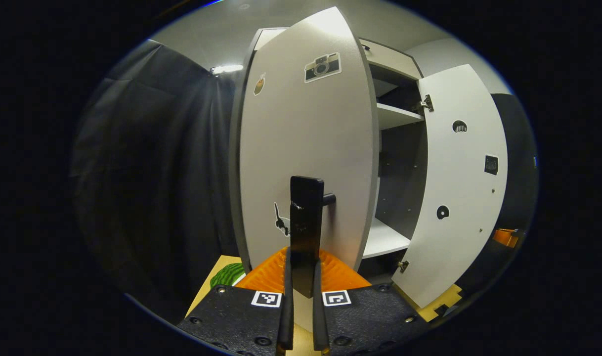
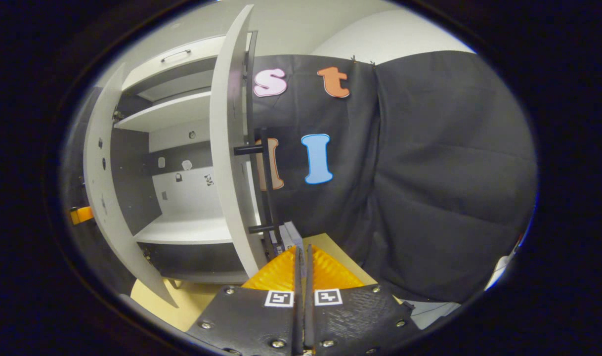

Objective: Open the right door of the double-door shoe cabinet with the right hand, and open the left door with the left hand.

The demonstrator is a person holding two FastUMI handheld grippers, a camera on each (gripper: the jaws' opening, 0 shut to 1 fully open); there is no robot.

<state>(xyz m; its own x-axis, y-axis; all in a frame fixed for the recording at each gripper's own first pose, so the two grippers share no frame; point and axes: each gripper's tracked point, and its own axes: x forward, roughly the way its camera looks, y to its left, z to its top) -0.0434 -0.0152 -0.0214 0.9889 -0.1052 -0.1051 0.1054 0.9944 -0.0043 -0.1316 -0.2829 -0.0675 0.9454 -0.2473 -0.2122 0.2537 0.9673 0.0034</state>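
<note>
L gripper (image 1: 301, 277): fingers clamped on the black bar handle (image 1: 306, 222) of the left door (image 1: 306, 148), swung well open. R gripper (image 2: 301, 267): fingers clamped on the right door's (image 2: 227, 158) handle (image 2: 267, 198), also open. Cabinet (image 2: 182, 232) shelves visible between both doors.

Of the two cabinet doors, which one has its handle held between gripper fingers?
The left door, with the camera sticker: the left gripper is closed on its black bar handle. The right door hangs open, untouched.
</note>
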